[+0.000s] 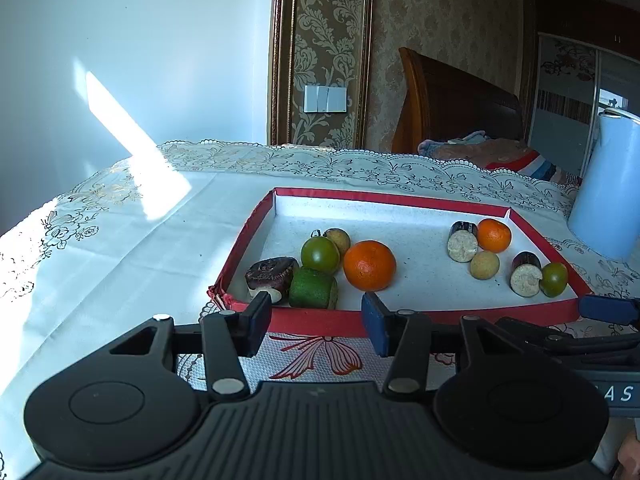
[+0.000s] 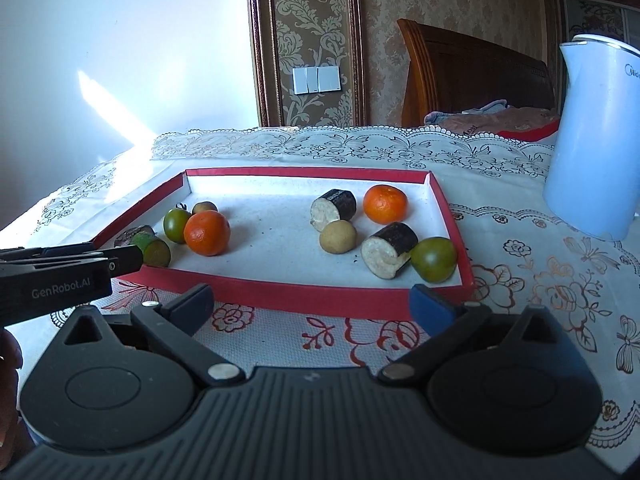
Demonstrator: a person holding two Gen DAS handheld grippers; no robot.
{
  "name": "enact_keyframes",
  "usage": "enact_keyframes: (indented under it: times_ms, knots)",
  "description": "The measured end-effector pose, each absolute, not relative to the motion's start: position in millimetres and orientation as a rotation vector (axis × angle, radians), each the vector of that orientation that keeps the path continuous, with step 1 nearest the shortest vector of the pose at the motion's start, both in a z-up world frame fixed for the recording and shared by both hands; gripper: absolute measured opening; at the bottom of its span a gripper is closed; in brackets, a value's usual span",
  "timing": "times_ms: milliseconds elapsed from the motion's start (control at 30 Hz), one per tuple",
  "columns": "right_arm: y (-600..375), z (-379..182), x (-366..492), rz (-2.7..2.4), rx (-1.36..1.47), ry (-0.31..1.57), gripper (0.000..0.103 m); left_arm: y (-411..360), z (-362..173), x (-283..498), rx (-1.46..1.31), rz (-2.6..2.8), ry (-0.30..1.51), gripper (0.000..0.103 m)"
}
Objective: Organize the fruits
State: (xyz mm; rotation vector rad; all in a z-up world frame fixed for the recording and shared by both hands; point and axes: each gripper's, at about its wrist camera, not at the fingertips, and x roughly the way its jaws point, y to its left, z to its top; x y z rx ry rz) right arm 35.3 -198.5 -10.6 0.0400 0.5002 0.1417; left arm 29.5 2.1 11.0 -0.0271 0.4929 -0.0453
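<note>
Altogether two oranges (image 2: 207, 233), two green tomatoes (image 2: 434, 259), perhaps three longans, left tongs (image 1: 316, 320) parted, right tongs (image 2: 312, 304) wide, both empty

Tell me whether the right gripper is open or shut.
Open. In its own wrist view the right gripper has its blue pads spread wide apart with nothing between them, short of the red tray.
</note>
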Motion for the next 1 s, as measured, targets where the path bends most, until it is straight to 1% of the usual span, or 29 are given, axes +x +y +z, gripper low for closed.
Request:
enact_keyframes:
  times_ms: [233, 300, 333, 467, 633, 867, 1000]
  knots:
    - [-201, -12, 35, 0.129, 0.051, 0.507, 0.103, -9, 10, 24, 0.032, -0.036, 0.471, 0.05]
    - [-201, -12, 34, 0.126, 0.052, 0.506, 0.103, -9, 9, 23, 0.029, -0.04, 0.48, 0.061]
    - [-201, -12, 34, 0.127, 0.055, 0.506, 0.103, -9, 9, 23, 0.027, -0.042, 0.481, 0.061]
    - [-202, -14, 34, 0.125, 0.056, 0.516, 0.103, -9, 9, 21, 0.026, -0.032, 0.479, 0.061]
    - [-203, -15, 30, 0.126, 0.059, 0.519, 0.103, -8, 3, 20, 0.014, -0.055, 0.535, 0.061]
    - [-203, -19, 27, 0.122, 0.061, 0.541, 0.103, -17, -1, 16, 0.067, -0.057, 0.54, 0.061]
    - [-202, -21, 29, 0.118, 0.056, 0.557, 0.103, -16, -1, 16, 0.069, -0.045, 0.537, 0.064]
